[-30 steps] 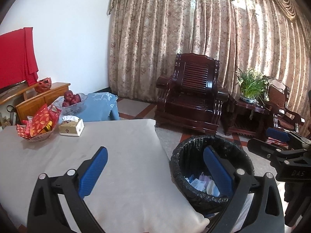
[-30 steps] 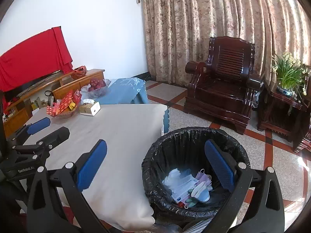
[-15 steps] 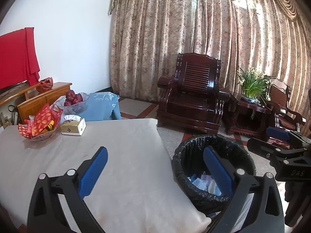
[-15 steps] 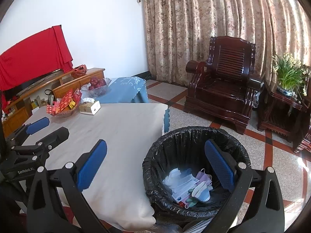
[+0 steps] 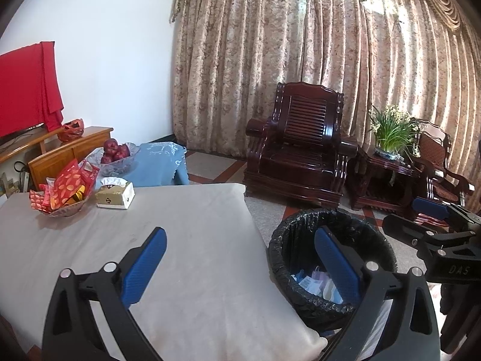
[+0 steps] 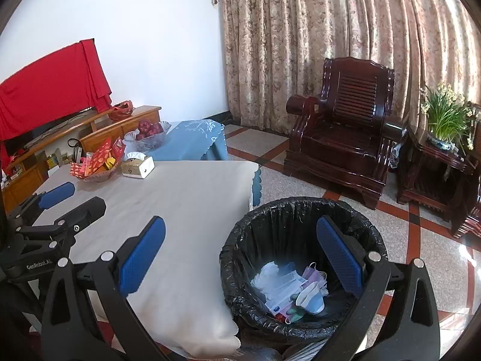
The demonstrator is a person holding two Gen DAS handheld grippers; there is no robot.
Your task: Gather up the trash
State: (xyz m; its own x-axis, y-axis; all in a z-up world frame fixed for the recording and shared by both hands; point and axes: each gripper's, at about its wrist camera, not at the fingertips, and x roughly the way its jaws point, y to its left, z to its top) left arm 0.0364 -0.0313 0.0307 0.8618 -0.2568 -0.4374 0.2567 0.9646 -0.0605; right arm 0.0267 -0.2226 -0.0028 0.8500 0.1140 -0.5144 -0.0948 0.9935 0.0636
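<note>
Below the right gripper's [image 6: 240, 252] spread fingers [image 6: 339, 255] lies binned trash [image 6: 290, 288].

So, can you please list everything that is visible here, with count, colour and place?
trash bin: 1, black liner, on floor beside the table's corner
trash: several papers and face masks, white, blue, purple, inside the bin
table: 1, beige cloth
snack basket: 1, red packets, far end of table
tissue box: 1, cream, beside the basket
fruit bowl: 1, glass, red fruit, on the blue-clothed table behind
armchair: 1, dark wood, before the curtains
curtains: beige floral, back wall
potted plant: 1, green, on dark side table
red cloth: 1, over the TV at left
left gripper: blue pads, open, empty
right gripper: blue pads, open, empty
</note>
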